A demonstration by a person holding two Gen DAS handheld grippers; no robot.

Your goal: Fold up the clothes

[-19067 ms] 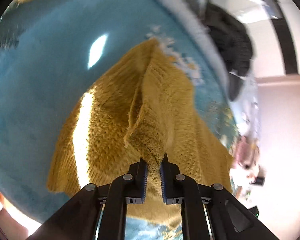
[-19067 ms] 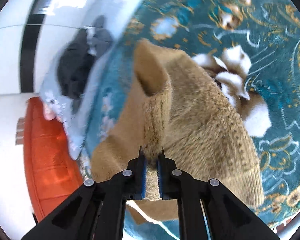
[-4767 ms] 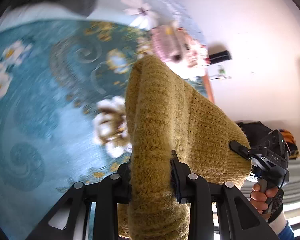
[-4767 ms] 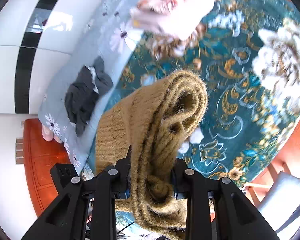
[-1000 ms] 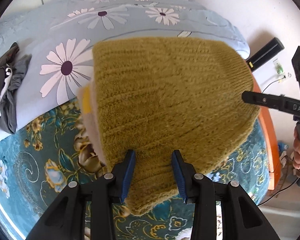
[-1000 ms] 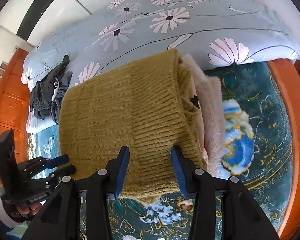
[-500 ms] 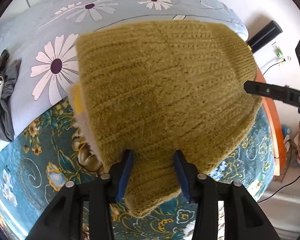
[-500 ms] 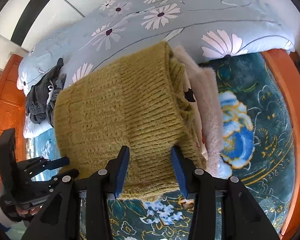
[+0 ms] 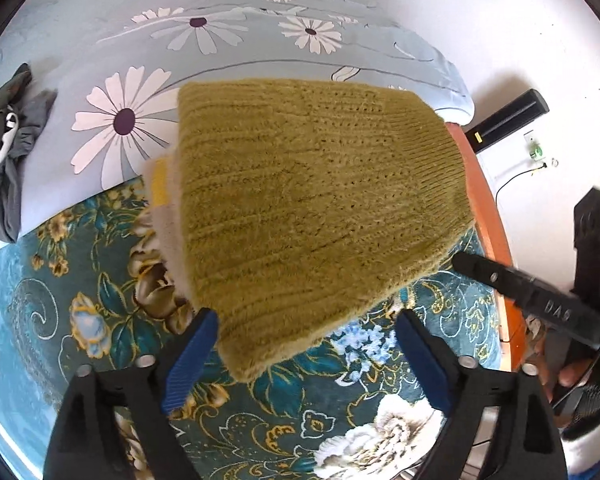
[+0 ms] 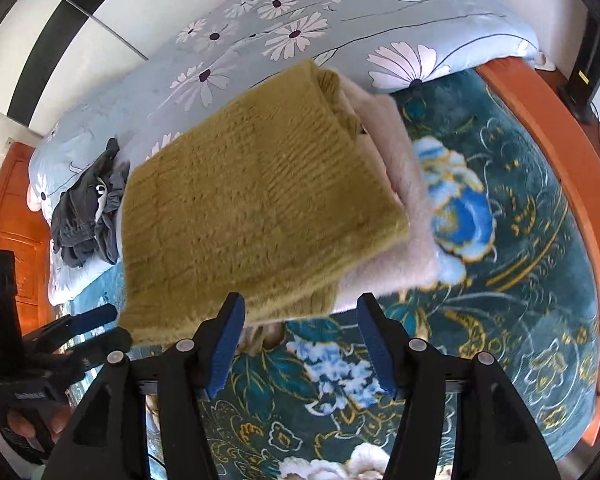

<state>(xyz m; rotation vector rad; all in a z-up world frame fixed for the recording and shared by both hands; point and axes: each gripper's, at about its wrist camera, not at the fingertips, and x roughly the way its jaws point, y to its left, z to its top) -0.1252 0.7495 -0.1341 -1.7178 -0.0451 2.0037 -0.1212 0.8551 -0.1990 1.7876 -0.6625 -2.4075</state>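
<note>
A folded mustard-yellow knit sweater (image 9: 308,204) lies on top of a stack of folded clothes (image 10: 404,200) on the teal floral bedspread; it also shows in the right wrist view (image 10: 252,208). My left gripper (image 9: 308,352) is open and empty, just short of the sweater's near edge. My right gripper (image 10: 300,344) is open and empty, at the sweater's near edge on the other side. Each gripper shows in the other's view: the right one (image 9: 532,304), the left one (image 10: 80,324).
A pale pink folded garment and a cream-yellow one (image 9: 160,184) lie under the sweater. A daisy-print blue quilt (image 9: 228,40) lies behind. Dark grey clothes (image 10: 88,208) sit on it at left. An orange wooden bed edge (image 10: 572,152) runs at right.
Both grippers have opened wide and let go of the sweater, which now rests on the stack. Both have drawn back a little from it.
</note>
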